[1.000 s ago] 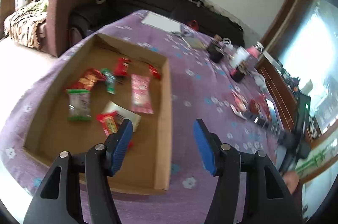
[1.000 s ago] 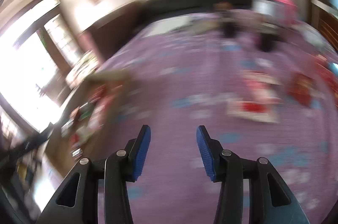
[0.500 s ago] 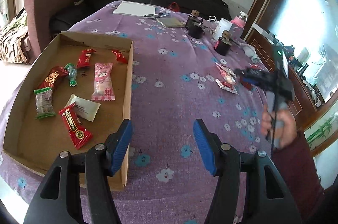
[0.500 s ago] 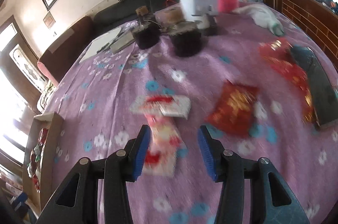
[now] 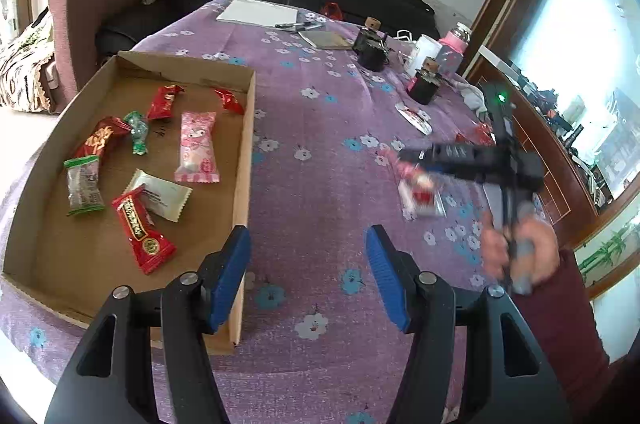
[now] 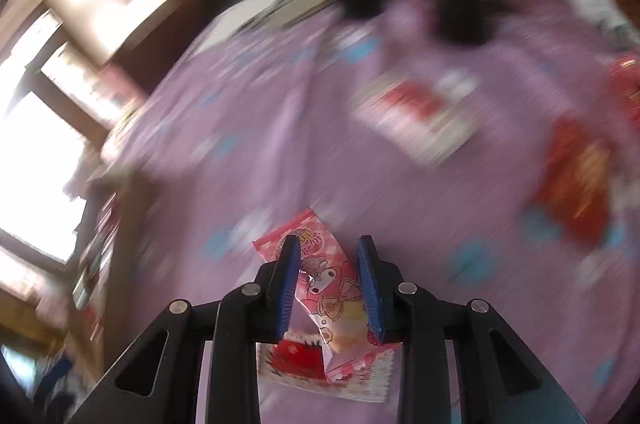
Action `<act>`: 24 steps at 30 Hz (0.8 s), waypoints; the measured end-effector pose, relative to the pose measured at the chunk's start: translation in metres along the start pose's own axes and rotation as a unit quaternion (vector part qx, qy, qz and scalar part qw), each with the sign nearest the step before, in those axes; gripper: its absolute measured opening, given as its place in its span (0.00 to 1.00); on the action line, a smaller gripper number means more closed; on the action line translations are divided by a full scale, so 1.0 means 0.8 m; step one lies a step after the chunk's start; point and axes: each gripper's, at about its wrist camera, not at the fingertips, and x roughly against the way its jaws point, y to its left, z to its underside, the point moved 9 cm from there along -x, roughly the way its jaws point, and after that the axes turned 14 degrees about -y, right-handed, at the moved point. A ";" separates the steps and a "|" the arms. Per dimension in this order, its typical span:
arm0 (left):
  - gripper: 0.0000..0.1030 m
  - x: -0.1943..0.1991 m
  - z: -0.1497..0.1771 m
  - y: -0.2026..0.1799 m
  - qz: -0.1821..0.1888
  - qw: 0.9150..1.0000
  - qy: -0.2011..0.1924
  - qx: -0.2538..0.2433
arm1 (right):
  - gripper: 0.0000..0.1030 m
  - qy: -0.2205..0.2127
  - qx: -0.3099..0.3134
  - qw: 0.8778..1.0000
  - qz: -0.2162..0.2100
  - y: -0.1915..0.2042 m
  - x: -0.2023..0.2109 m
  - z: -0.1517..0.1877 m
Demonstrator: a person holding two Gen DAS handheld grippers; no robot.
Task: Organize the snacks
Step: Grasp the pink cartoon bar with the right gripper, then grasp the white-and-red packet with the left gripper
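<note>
- Since half a second ago: right gripper (image 6: 329, 282) dropped from hovering with jaws wide over the loose snacks to bracketing a pink packet (image 6: 326, 288), jaws narrowed around it; left gripper (image 5: 307, 276) barely shifted.
- Pink packet now between the right jaws, lying partly over a red-and-white packet (image 6: 292, 356) on the purple tabletop (image 5: 320, 144); cannot tell whether both pads already bite.
- Left jaws wide, holding nothing, hovering near the right wall of the cardboard box (image 5: 244, 160), where seven snacks already lie.
- To do well: squeeze across the packet's middle, firmly but without crushing; lift straight up so the packet underneath stays behind.
- Then carry over the box wall and release low onto bare cardboard.
- Risk: slippery wrapper sliding out, or both packets rising together.
</note>
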 end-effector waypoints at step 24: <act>0.57 -0.039 0.023 -0.096 0.060 0.992 0.048 -0.097 | 0.34 -0.053 0.091 0.989 0.099 -0.019 0.056 0.040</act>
